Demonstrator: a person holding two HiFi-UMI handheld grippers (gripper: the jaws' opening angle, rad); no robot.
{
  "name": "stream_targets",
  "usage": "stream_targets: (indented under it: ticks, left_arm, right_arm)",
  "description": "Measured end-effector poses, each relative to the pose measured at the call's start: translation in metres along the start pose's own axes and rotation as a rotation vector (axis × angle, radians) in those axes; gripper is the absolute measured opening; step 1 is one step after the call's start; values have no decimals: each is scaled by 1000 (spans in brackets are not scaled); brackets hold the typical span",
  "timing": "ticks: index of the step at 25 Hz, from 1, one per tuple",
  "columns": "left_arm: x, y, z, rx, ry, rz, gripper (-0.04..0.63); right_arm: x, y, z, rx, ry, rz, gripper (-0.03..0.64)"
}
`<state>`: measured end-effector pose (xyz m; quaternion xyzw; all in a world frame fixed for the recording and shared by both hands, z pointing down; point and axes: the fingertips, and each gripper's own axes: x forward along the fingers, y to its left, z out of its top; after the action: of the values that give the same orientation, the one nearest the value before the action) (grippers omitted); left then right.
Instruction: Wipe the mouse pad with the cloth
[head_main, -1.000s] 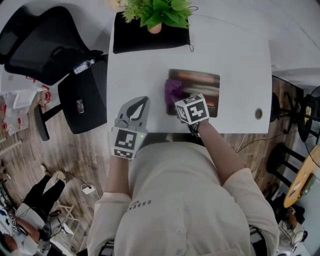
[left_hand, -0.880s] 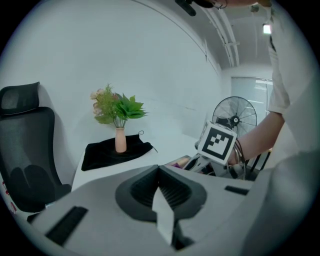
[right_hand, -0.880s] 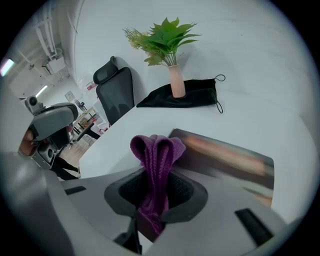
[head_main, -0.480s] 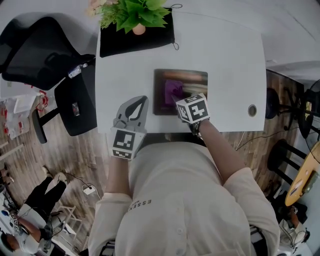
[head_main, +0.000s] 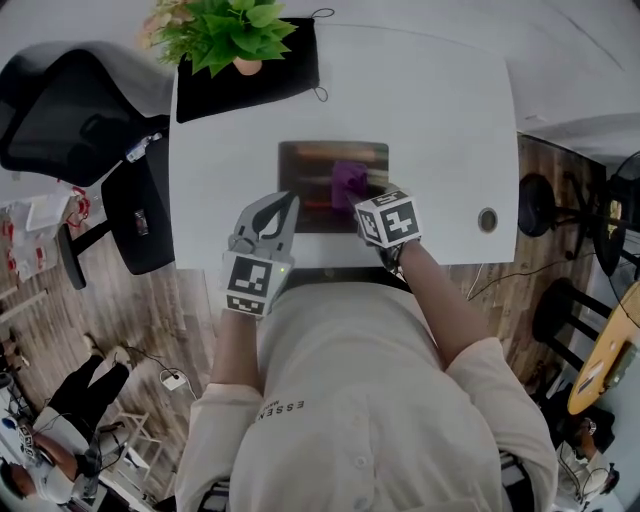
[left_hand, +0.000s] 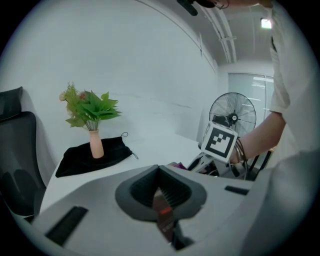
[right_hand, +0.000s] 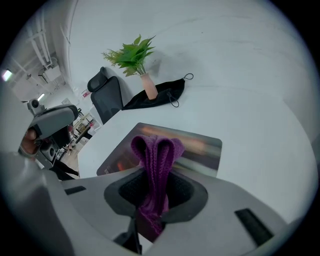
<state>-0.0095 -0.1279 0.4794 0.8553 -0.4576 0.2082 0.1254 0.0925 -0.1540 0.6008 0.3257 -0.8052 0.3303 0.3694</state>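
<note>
Head view, from the left: an office chair (head_main: 60, 110) stands off the bench (head_main: 440, 120). A potted plant (head_main: 225, 30) sits on a black pouch (head_main: 270, 70) at the far left corner of the bench.

Next comes the left gripper (head_main: 284, 203). Its tip lies at the near left edge of the mouse pad (head_main: 300, 170), and its jaws are pressed together with nothing held. It takes no part in the wiping, unless it is there to steady the pad.

The mouse pad lies flat in the middle of the bench, a dark rectangle with a blurred reddish print. The purple cloth (head_main: 348, 180) is over its right-of-centre part, pinched in the jaws of the right gripper (head_main: 372, 205).

The right gripper view shows the cloth as a folded loop standing out past the jaw tips, with the pad right behind it. Whether the fold is pressed onto the pad or rides just above it cannot be told from either view.

Further right, a cable grommet (head_main: 487, 219) is set in the bare bench top.

As for progress, the cloth is gripped and on station over the pad, so the wiping looks under way rather than finished. No streak or clean patch shows which part is done. By position, the strip right of the cloth, the far edge and the whole left half may all need passes.
</note>
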Motion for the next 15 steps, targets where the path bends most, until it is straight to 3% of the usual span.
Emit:
stream_targets:
  ticks: [15]
  left_arm:
    - [26,-50,26,17,-62,21,2]
  right_arm:
    - [-44,-71,-33,32,-6,-49,92]
